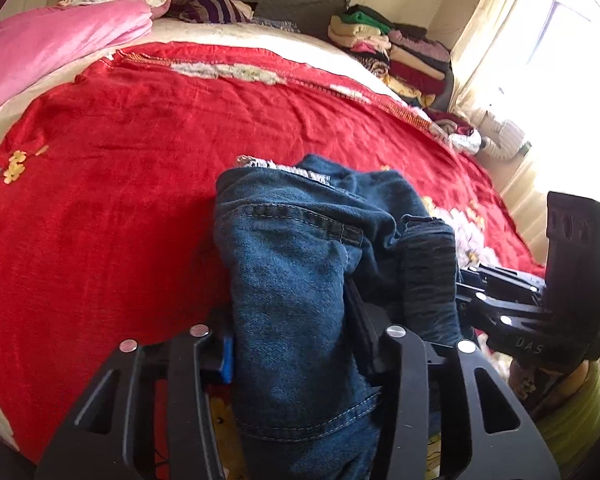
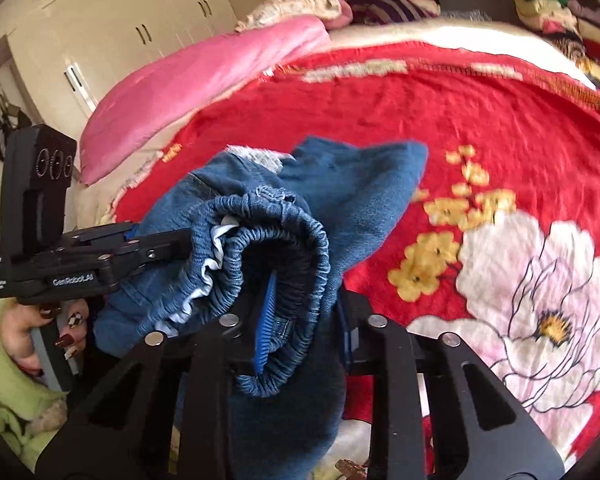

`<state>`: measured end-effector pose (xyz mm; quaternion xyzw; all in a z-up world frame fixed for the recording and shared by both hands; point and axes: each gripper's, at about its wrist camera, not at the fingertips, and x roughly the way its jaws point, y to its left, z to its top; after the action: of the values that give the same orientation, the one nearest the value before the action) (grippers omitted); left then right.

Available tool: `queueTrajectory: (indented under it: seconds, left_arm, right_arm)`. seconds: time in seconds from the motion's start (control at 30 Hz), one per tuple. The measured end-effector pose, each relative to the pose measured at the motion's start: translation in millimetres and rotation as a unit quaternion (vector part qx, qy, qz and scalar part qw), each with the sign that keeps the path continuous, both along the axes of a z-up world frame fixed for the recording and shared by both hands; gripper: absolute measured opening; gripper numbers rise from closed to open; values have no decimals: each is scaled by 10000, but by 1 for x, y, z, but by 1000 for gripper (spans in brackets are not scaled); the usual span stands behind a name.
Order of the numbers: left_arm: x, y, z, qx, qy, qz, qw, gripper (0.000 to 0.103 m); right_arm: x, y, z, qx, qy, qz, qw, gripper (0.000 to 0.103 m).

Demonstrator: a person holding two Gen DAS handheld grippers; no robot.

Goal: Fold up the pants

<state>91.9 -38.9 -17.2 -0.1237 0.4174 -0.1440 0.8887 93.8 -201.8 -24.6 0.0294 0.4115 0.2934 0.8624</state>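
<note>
- A pair of blue denim pants (image 1: 300, 264) is seen bunched near the front edge of a bed, gathered between two hand-held grippers and lying partly on a red floral blanket (image 1: 140, 168)
- The left gripper (image 1: 300, 356) is shown partly closed on a thick fold of denim; the cloth fills the gap between its jaws
- The right gripper (image 2: 306, 328) is shown nearly closed on the elastic waistband (image 2: 296, 216), one blue pad tucked inside the band; how firmly it is pinched cannot quite be told through the blur
- The step in hand is judged to be the pick-up; no fold has yet been laid
- The next move calls for the pants to be lifted, drawn apart and spread flat on the blanket
- A pink quilt (image 1: 52, 44) and a stack of folded clothes (image 1: 396, 52) are kept at the far side of the bed, well apart
- Nothing is seen in the way, though the two grippers are crowded close together
</note>
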Motion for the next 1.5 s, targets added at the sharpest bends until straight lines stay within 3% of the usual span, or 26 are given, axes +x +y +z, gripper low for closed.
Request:
queueTrajectory:
  seconds: [0.3,0.47,0.77,1.13,1.23,1.3,1.43,1.5]
  left_arm:
    - [11,14,30,-39,-356,159,9992,41]
    - [26,25,37,16,-464,300,9985,41]
    - [50,38,36,53,-508,464,9976,40]
    - [65,39,18,128,-334,511,9981,40]
    - [67,41,10,136,-222,580,9980,44]
    - [67,43,5,130,-146,620,9979,48]
    - [68,45,-3,180,-17,666,9976,58]
    - [68,45,-7,186,51,665,9976,60]
  right_arm:
    - [17,18,42,21,-667,197,9976,14]
    - [37,32,49,3,-851,215,9961,14]
    - [58,50,49,-73,-908,218,9956,14]
    - [71,48,32,-252,-656,-96,9975,16]
    - [73,45,26,-322,-561,-185,9977,17]
    - [75,43,20,-469,-480,-268,9974,20]
    - [80,40,7,-841,-323,-470,9948,38]
    - [84,36,-2,-920,-172,-536,9942,41]
